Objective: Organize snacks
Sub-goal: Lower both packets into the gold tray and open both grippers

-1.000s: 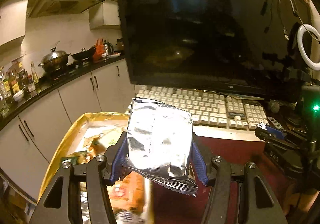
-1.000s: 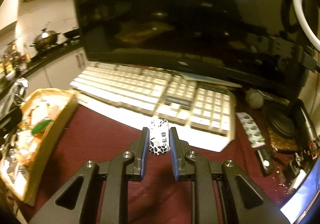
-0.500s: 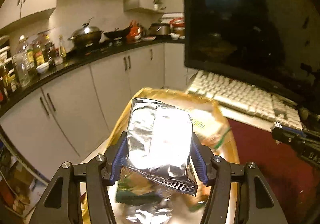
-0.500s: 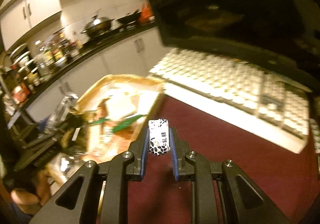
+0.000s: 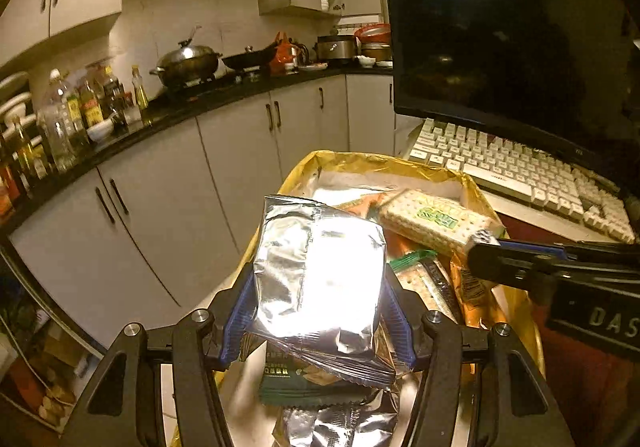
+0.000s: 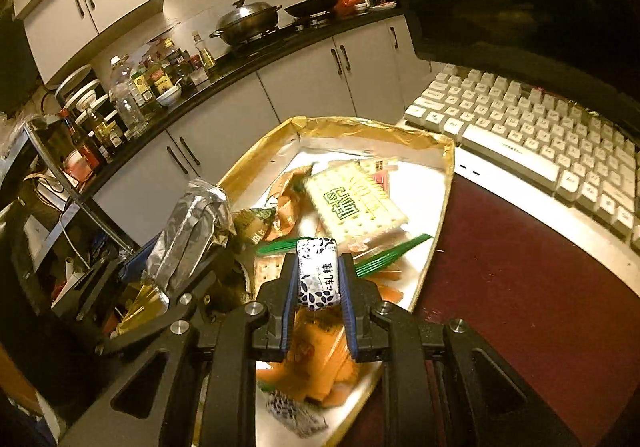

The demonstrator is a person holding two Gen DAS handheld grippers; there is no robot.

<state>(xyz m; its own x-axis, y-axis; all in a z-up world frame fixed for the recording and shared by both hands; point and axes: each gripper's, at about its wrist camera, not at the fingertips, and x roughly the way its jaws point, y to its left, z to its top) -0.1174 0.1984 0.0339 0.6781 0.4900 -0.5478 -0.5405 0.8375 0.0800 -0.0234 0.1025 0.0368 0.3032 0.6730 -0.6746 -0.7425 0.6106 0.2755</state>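
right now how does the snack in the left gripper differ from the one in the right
The silver foil packet is plain, shiny and wide, spreading the left gripper far apart. The small candy is white with a dark pattern and printed characters, narrow, so the right gripper is nearly closed. Both are clamped above the gold tray of snacks.
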